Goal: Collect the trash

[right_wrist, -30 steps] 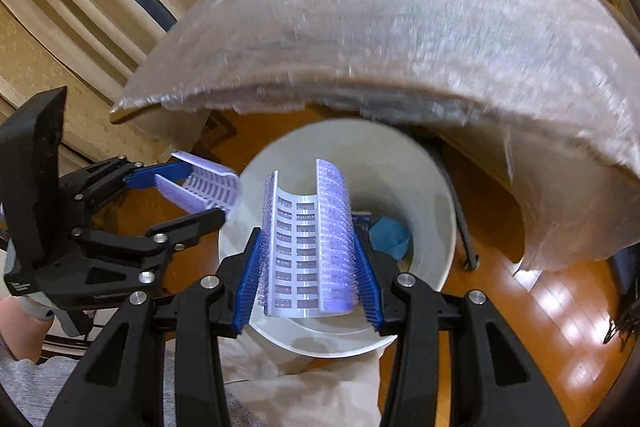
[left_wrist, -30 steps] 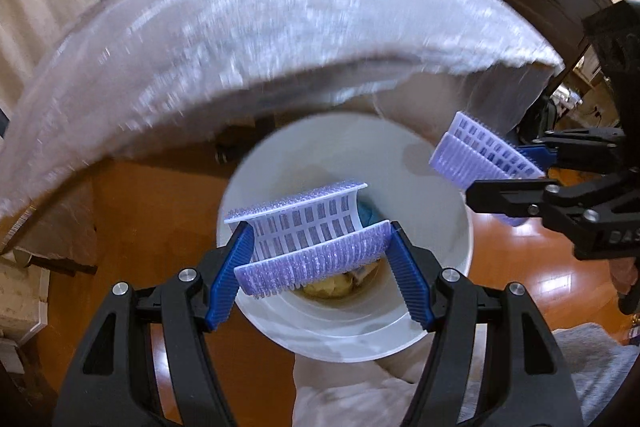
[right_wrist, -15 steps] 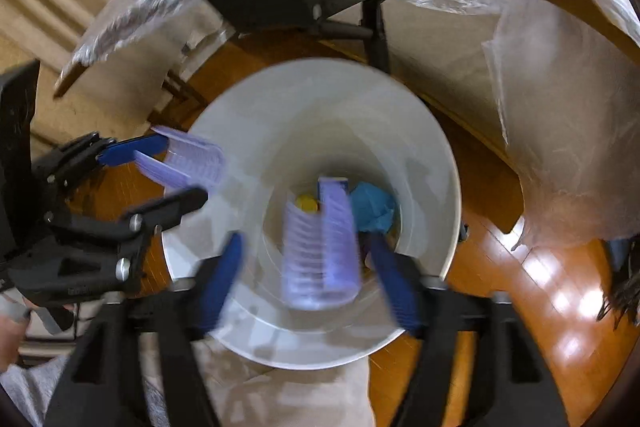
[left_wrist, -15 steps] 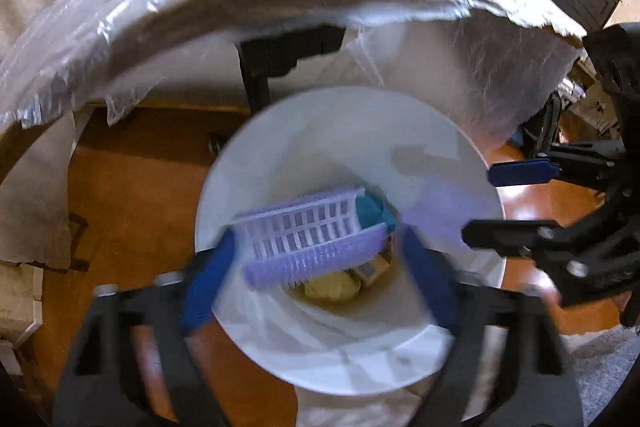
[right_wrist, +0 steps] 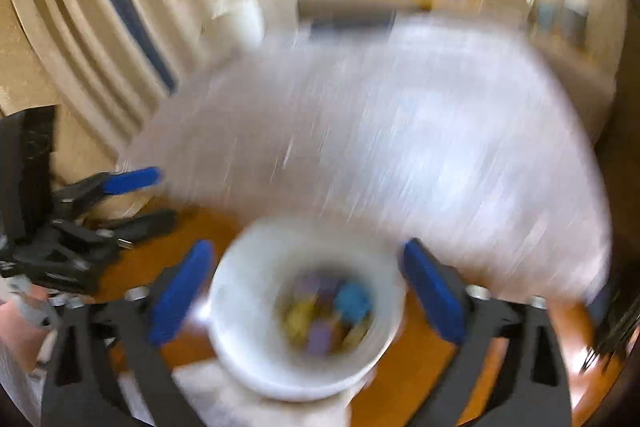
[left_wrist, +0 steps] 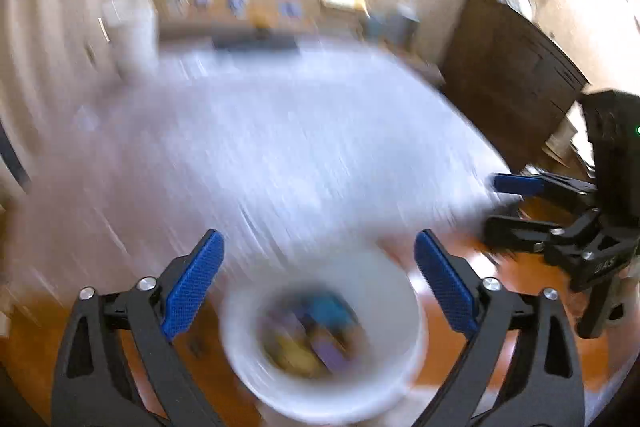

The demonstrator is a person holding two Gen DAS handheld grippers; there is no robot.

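My left gripper (left_wrist: 318,281) hangs with its blue pads spread wide and nothing between them, above the white bin (left_wrist: 320,343) on the orange wood floor (left_wrist: 36,323) — inside the bin lies the trash (right_wrist: 328,311), a blurred heap of purple, yellow and blue pieces. Behind the bin stretches the table (left_wrist: 280,139) under its pale plastic cover, smeared by motion. My right gripper (right_wrist: 306,285) is likewise wide apart and empty over the bin — white lettering on its black body is too blurred to read.
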